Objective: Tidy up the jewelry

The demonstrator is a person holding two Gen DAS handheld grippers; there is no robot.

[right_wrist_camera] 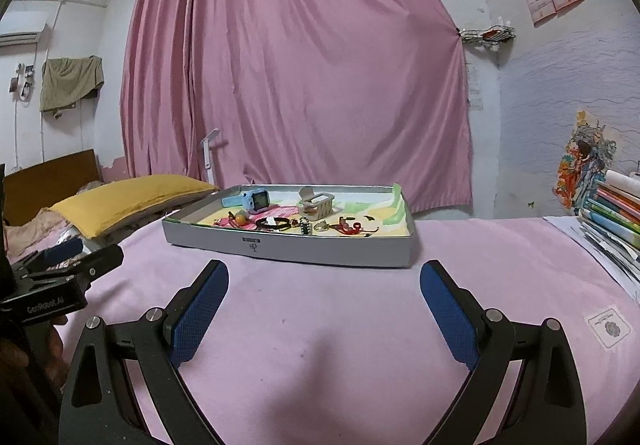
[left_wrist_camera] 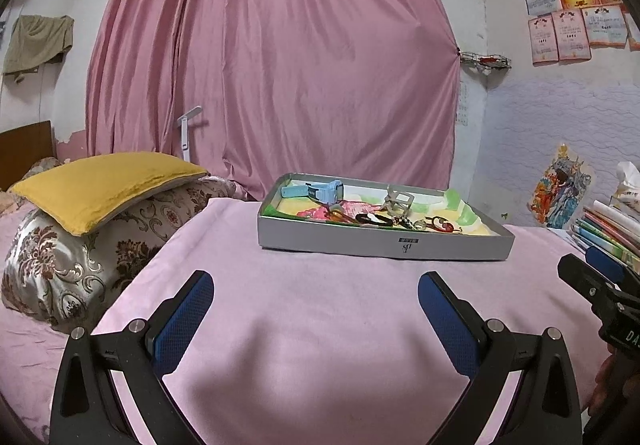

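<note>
While both my grippers hovered low over the pink blanket (left_wrist_camera: pixel 320 325), my left gripper (left_wrist_camera: pixel 316 309) had its blue pads spread wide apart with nothing between them, and my right gripper (right_wrist_camera: pixel 324 297) stood just as wide and empty. Ahead of both, well apart from the fingertips, sat the shallow grey tray (right_wrist_camera: pixel 320 247) on the blanket. Inside it lay the jewelry: a light blue watch (right_wrist_camera: pixel 256 201) toward the back left, a pale hair claw (right_wrist_camera: pixel 318 203) beside it, a black bracelet (right_wrist_camera: pixel 272 223), a red cord piece (right_wrist_camera: pixel 352 229) and a ring (right_wrist_camera: pixel 321 227) along the front. A stack of books (right_wrist_camera: pixel 612 213) sat at the right edge.
</note>
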